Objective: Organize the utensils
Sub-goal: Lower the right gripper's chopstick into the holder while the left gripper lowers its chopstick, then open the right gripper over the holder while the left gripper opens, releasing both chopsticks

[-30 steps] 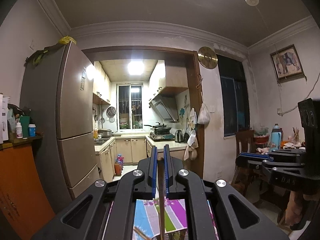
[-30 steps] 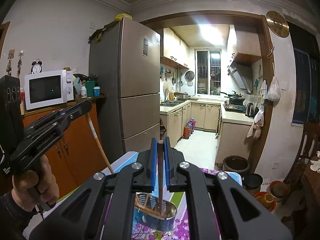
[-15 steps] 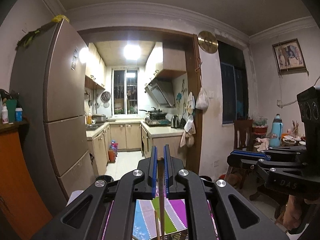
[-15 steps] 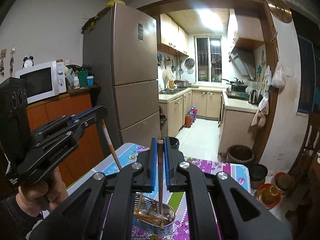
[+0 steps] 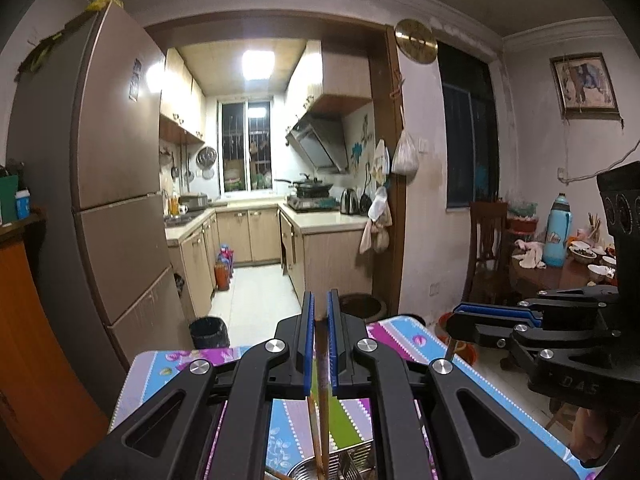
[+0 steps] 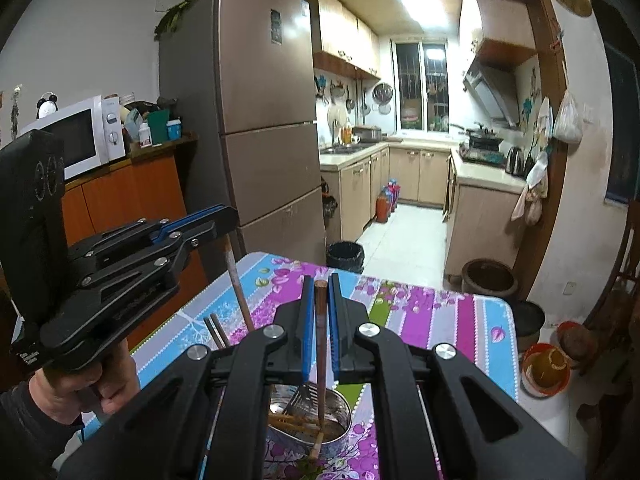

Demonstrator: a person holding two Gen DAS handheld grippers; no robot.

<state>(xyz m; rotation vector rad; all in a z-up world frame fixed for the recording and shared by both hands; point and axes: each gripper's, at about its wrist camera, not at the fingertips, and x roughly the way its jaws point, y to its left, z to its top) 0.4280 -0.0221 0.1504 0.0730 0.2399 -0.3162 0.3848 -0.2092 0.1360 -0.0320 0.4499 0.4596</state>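
Kitchen doorway and tall brown fridge (image 6: 256, 112) sat behind a worktop (image 6: 432, 312) covered in a striped floral cloth. Left gripper (image 5: 320, 344) had its blue fingers (image 5: 307, 344) pinched narrow on one wooden chopstick (image 5: 323, 412); chopstick hung down past the fingers toward a metal bowl (image 5: 304, 472) at the bottom edge of the left wrist view. Right gripper (image 6: 320, 320) had its fingers likewise closed narrow on a second dark chopstick (image 6: 320, 344), held near upright, top end just above the fingers, lower end down inside the metal bowl. Bowl already held several chopsticks lying flat plus a slotted metal utensil (image 6: 301, 394). Two more chopsticks (image 6: 216, 330) stuck up beside the left gripper's stick in the right wrist view. A person's hand (image 6: 76, 388) gripped the left gripper's handle. Microwave (image 6: 76, 136) on an orange cabinet left of the fridge. Black bin (image 6: 345, 256) on the floor past the worktop edge.
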